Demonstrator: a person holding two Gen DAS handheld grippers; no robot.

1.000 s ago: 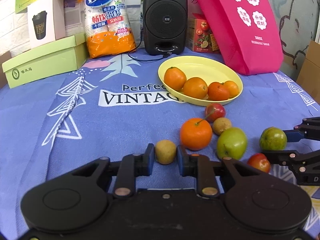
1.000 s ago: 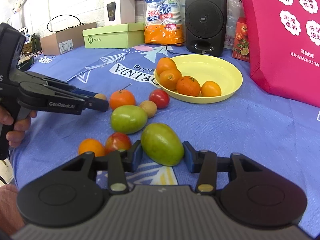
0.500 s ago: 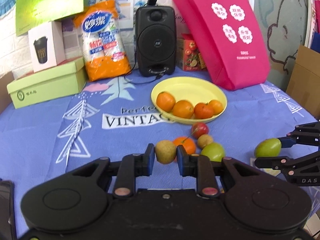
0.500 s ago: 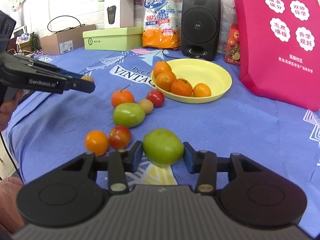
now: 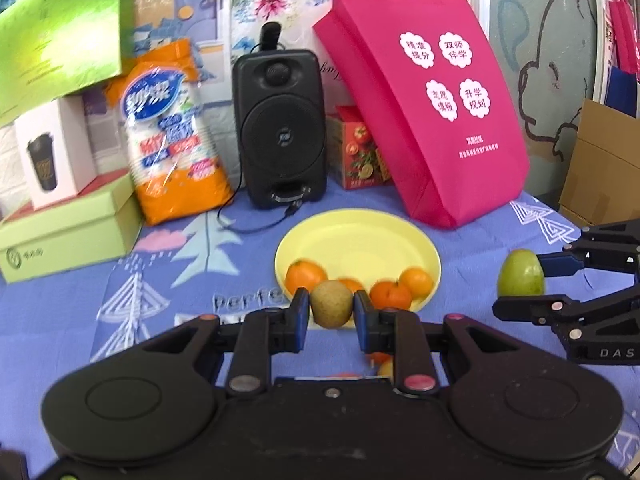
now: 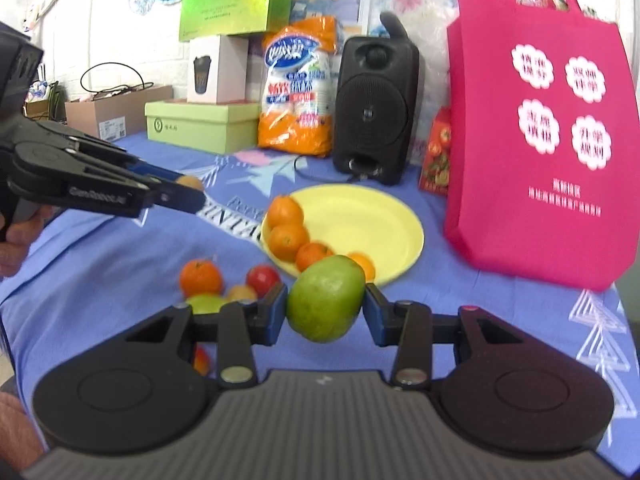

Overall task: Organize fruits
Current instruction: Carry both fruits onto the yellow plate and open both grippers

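Left wrist view: left tool (image 5: 332, 312) hides fruit behind its brown fruit (image 5: 331, 309).

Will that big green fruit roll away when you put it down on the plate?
Probably a bit. The green fruit in the right gripper looks rounded and smooth, so it could rock or roll. Its slightly oval shape may make it wobble, not travel far. The yellow plate has a raised rim and oranges along one side, which would likely stop it.

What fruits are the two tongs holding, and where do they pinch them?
Left tongs pinch the small brown fruit by its sides. Right tongs pinch the green mango by its sides.
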